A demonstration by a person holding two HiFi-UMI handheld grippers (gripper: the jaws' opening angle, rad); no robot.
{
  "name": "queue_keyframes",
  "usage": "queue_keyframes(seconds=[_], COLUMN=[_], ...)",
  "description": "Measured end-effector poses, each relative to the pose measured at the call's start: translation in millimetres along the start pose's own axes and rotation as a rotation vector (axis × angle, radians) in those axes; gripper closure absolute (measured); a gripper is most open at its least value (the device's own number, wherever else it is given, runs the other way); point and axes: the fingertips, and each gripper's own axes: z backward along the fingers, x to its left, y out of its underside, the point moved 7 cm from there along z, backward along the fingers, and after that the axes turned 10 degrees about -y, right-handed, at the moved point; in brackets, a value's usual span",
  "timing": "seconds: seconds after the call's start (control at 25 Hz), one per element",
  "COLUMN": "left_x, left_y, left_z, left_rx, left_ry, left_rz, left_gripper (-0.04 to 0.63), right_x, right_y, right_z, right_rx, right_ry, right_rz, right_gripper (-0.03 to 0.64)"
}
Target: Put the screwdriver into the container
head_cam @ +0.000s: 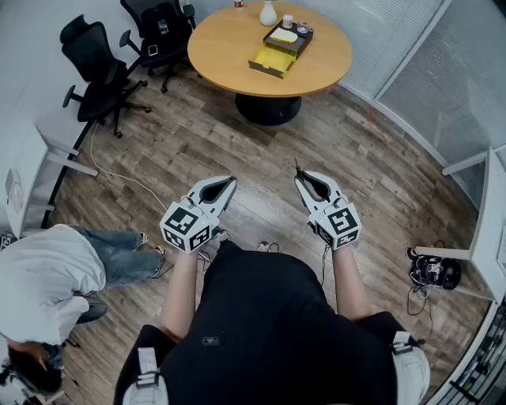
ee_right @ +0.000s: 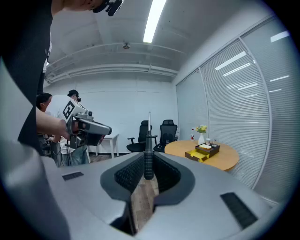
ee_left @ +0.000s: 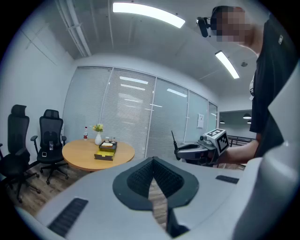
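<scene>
I stand on the wood floor, well short of the round table [head_cam: 237, 47]. A black and yellow open container [head_cam: 281, 47] sits on that table, and it also shows as the container [ee_left: 106, 151] and the container [ee_right: 202, 152] in the two gripper views. My right gripper [head_cam: 302, 180] is shut on a black-handled screwdriver [ee_right: 148, 161], whose thin shaft sticks out past the jaw tips. In the left gripper view the right gripper [ee_left: 190, 150] carries it upright. My left gripper [head_cam: 228, 183] is level with it, jaws shut with nothing between them.
Two black office chairs [head_cam: 103, 75] stand left of the table. A white vase [head_cam: 268, 13] and small items sit at the table's far edge. A person in a white shirt [head_cam: 39, 289] crouches at my left. White desks flank both sides, and headphones [head_cam: 433, 271] lie on the floor at right.
</scene>
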Motion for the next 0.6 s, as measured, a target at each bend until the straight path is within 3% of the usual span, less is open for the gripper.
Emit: queue_keyframes(seconds=[0.6], left_x=[23], left_y=[-7], left_z=[-2], left_rx=[-0.007], left_ry=[0.012], left_rz=[-0.017], left_gripper=[0.591], right_x=[0], right_y=[-7], right_z=[-23], right_rx=[0.022], right_ry=[-0.021], right_rz=[0.019], right_gripper=[0.558])
